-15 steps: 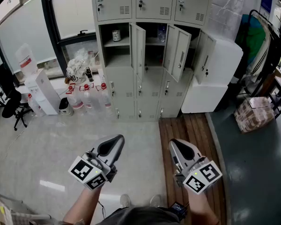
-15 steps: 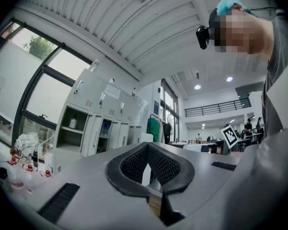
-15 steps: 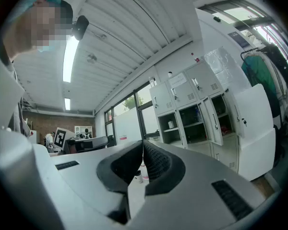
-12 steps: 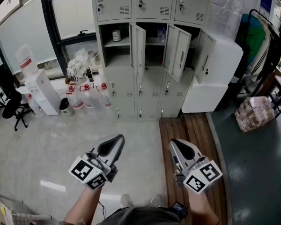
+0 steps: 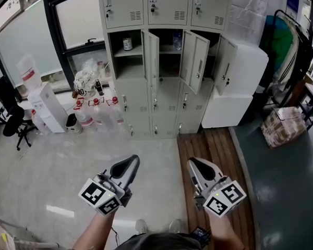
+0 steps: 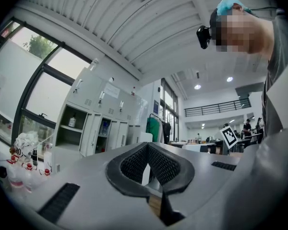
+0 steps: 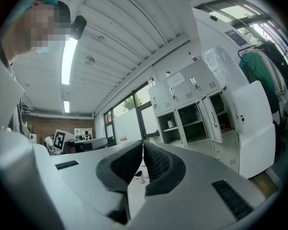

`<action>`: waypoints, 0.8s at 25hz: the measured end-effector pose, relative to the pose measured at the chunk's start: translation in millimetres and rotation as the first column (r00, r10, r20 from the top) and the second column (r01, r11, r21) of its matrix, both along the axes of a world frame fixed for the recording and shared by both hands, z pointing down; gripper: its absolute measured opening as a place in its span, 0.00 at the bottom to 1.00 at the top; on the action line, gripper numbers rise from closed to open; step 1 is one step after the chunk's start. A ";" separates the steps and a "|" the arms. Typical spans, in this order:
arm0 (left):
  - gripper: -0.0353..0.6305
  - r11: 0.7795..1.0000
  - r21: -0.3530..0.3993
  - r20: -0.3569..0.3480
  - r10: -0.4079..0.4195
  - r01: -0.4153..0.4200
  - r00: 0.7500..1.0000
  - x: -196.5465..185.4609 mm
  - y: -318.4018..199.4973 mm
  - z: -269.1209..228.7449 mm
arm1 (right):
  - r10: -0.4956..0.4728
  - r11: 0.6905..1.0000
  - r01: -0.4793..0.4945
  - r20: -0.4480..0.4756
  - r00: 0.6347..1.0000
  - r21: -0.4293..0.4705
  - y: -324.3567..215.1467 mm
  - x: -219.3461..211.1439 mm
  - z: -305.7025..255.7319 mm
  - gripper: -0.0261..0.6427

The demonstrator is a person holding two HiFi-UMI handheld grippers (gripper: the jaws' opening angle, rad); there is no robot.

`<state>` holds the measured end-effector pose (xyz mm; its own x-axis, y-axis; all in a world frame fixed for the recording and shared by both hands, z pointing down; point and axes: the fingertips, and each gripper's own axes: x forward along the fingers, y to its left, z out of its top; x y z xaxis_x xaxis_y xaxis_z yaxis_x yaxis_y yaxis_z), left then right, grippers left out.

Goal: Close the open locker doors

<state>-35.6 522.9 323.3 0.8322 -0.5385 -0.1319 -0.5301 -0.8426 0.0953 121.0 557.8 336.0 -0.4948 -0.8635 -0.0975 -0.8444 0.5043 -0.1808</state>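
Observation:
A grey locker bank (image 5: 167, 56) stands across the room at the top of the head view. Three doors of its middle row hang open: one (image 5: 153, 61) by the left compartment, one (image 5: 196, 61) in the middle, one (image 5: 225, 65) at the right. A can (image 5: 127, 44) sits in the left open compartment. My left gripper (image 5: 130, 162) and right gripper (image 5: 194, 163) are held low, far short of the lockers, both shut and empty. The lockers (image 6: 98, 123) show beyond the left gripper (image 6: 148, 145) in its view, and the lockers (image 7: 192, 111) beyond the right gripper (image 7: 143, 143).
Several water bottles (image 5: 96, 111), a white dispenser (image 5: 46, 105) and an office chair (image 5: 10, 120) stand left of the lockers. A white cabinet (image 5: 242, 85) adjoins the right open door. A wooden platform (image 5: 214, 155) and a wrapped package (image 5: 281, 126) lie on the right.
The lockers sit slightly higher and further left in the head view. Both grippers hold much the same pose, still shut.

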 end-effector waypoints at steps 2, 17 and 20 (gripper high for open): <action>0.07 1.000 -0.004 0.005 0.001 -0.001 1.000 5.6 2.9 0.6 | -0.001 1.000 0.001 0.013 1.000 -0.004 2.6 4.2 -0.2 0.06; 0.07 0.998 0.004 0.011 -0.065 0.065 0.998 71.6 33.7 4.5 | -0.072 0.997 0.072 -0.011 0.997 0.004 27.2 64.6 4.9 0.07; 0.07 0.996 0.003 0.019 -0.084 0.084 0.996 73.0 36.0 4.5 | -0.087 0.996 0.087 -0.010 0.996 0.006 25.6 66.8 3.9 0.07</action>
<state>37.3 558.9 327.7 0.7866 -0.6061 -0.1179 -0.6005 -0.7953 0.0828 187.8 583.4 339.9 -0.5690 -0.8165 -0.0981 -0.7990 0.5771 -0.1690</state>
